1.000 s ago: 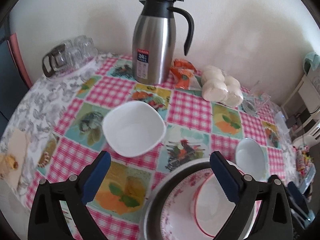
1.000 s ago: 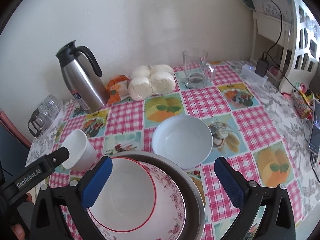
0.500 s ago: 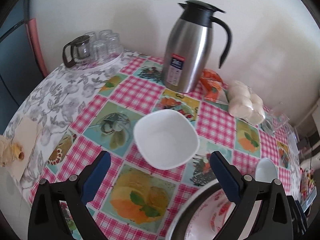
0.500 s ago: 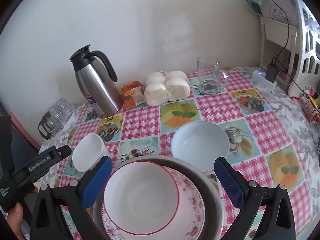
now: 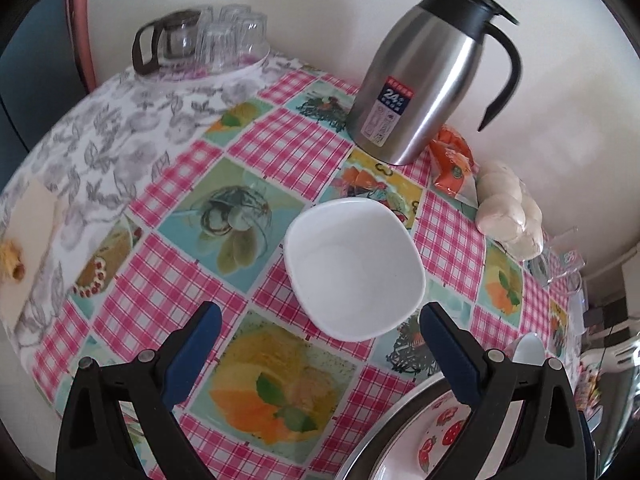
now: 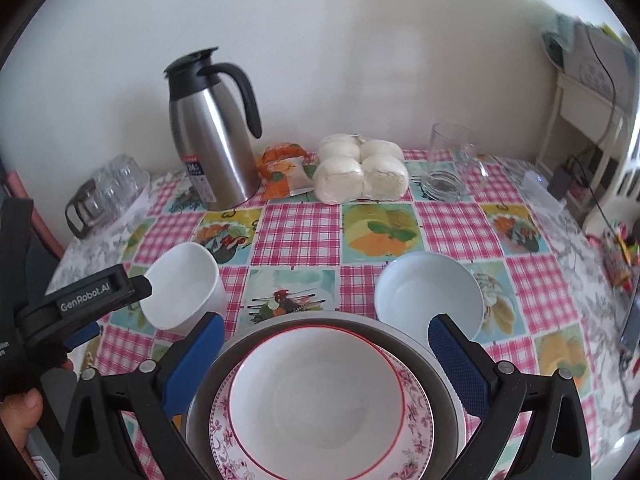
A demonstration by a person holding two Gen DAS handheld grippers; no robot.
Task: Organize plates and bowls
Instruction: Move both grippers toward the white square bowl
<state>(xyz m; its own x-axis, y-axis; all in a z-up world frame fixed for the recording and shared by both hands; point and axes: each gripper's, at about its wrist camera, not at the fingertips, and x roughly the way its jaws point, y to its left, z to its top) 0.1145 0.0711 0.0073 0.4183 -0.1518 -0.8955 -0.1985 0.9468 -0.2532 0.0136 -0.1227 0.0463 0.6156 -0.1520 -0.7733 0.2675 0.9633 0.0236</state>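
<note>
**Both grippers open over stacked dishes**

Left gripper (image 5: 320, 320) jaws wide apart, empty, just below glossy rounded-square white bowl (image 5: 354, 268) at frame center. Right gripper (image 6: 326, 332) also spread, empty, above red-rimmed bowl (image 6: 316, 396), which sits in floral plate (image 6: 416, 432) inside grey metal pan (image 6: 400, 330), cut off at bottom. Round pale bowl (image 6: 428, 294) right of center. Steel jug (image 6: 214, 136) upper left. Checked tablecloth (image 6: 296, 232). Glasses (image 5: 228, 36) at upper left, blurry.

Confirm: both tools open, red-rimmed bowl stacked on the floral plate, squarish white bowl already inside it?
Not quite. The squarish white bowl sits alone on the tablecloth, per the left wrist view. The red-rimmed bowl on the floral plate is empty; both tools are open.
</note>
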